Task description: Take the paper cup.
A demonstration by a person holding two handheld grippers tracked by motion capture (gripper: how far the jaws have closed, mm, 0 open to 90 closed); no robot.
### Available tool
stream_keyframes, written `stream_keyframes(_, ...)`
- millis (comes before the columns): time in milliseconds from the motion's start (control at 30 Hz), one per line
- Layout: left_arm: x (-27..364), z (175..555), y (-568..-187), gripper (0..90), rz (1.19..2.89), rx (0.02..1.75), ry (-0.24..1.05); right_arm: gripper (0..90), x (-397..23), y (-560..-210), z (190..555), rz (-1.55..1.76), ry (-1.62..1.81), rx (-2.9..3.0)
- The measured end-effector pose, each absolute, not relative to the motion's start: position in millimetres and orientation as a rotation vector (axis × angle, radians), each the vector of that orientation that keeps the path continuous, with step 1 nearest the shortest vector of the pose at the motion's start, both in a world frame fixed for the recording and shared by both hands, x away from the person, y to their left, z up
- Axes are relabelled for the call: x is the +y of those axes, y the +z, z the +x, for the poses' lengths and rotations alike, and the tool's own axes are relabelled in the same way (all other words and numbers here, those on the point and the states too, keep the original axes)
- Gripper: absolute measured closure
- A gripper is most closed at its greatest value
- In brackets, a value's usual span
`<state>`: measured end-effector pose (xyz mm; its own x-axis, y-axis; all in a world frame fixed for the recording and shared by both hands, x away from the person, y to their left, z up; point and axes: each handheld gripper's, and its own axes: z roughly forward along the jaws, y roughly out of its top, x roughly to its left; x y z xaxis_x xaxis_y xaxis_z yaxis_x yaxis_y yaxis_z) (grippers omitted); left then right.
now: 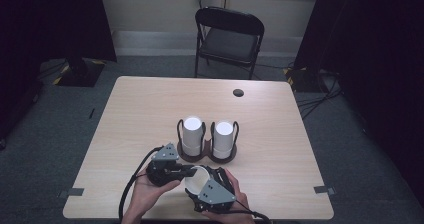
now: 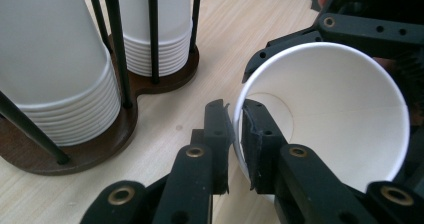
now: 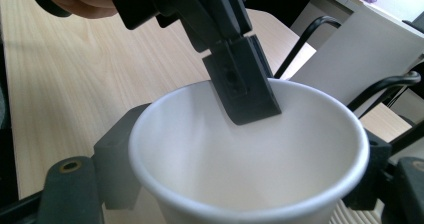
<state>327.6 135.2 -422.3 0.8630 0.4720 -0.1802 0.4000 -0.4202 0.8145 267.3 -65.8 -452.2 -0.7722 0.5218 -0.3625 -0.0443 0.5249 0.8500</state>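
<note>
Right tongs (image 3: 250,184) clasp the unmarked white paper cup (image 2: 325,119); left tongs (image 2: 236,134) pinch its rim.

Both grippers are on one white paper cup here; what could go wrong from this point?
1. The left gripper pinches the thin rim of the white paper cup, one jaw inside and one outside; it may crease or tear the rim.
2. The right gripper clasps the cup's body from both sides; more squeeze may crush it.
3. The dark wooden cup holder with its stacks stands close by; a swing could knock it.
</note>
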Motion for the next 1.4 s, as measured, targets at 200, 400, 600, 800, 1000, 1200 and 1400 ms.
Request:
stream_keyframes(200,137,324,-429,76.4,1.976,0.675,0.139,23.0,-69,-452,270,0.439,1.244,2.168)
stream_keyframes(400,140,320,-433,74.7,1.939,0.669,0.167,23.1,-72,-455,269,0.476,1.269,2.171)
stream_keyframes(600,146,318,-434,71.0,1.873,0.681,0.173,23.3,-76,-456,270,0.510,1.288,2.168)
stream_keyframes(800,155,319,-437,61.0,1.811,0.714,0.193,23.3,-82,-457,272,0.546,1.304,2.153)
stream_keyframes(1000,164,320,-442,53.3,1.781,0.751,0.206,23.6,-92,-458,274,0.596,1.318,2.143)
stream_keyframes(1200,165,320,-447,36.8,1.808,0.800,0.261,23.8,-100,-456,276,0.626,1.328,2.133)
stream_keyframes(1400,168,319,-454,30.0,1.793,0.826,0.297,24.0,-109,-456,278,0.665,1.337,2.112)
